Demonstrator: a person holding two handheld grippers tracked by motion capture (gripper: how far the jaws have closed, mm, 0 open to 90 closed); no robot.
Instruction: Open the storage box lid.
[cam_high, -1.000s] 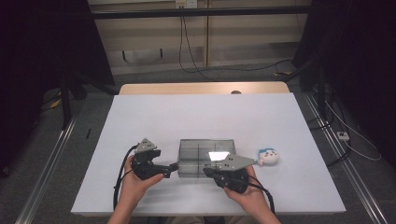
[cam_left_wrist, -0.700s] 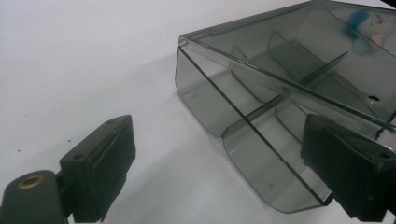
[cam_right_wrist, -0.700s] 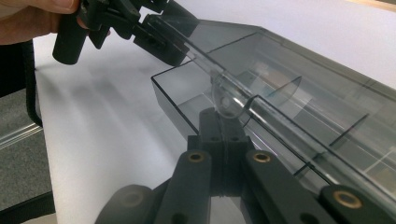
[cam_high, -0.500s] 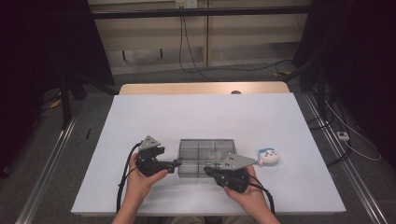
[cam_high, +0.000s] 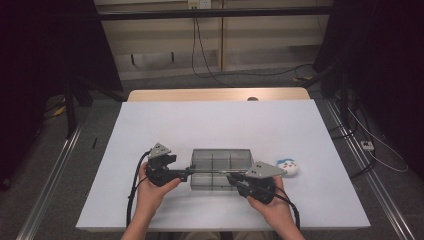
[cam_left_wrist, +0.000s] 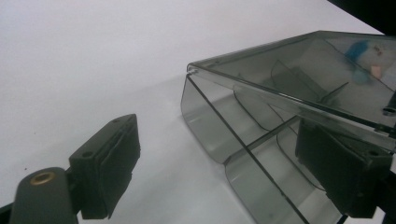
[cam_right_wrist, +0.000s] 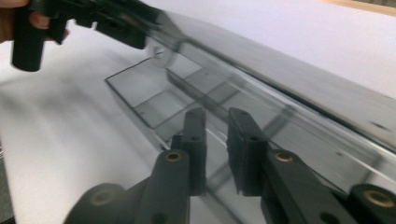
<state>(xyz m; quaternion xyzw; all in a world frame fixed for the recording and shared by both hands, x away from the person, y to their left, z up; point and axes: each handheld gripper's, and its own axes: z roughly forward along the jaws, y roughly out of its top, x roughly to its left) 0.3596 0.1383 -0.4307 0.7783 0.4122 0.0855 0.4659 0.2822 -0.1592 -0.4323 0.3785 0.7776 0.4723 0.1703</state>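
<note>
Lower centre of the high view, both grippers meet the smoky compartment box (cam_high: 220, 167); left gripper (cam_left_wrist: 233, 172) gapes wide, one jaw inside, steadying it; right gripper (cam_right_wrist: 215, 149), jaws just parting to a narrow gap, releases the lid (cam_right_wrist: 280, 79).

The box (cam_high: 220, 169) sits on the table (cam_high: 215, 122) between the left claw (cam_high: 185, 173) and the right claw (cam_high: 232, 177), and the little toy (cam_high: 288, 167) lies just right of the right claw.

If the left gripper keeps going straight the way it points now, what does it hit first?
Most likely the smoky compartment box: the left gripper points at its near end, its open jaws straddling the side wall, one jaw seemingly already inside. Depth is unclear, but nothing else lies in between.
</note>
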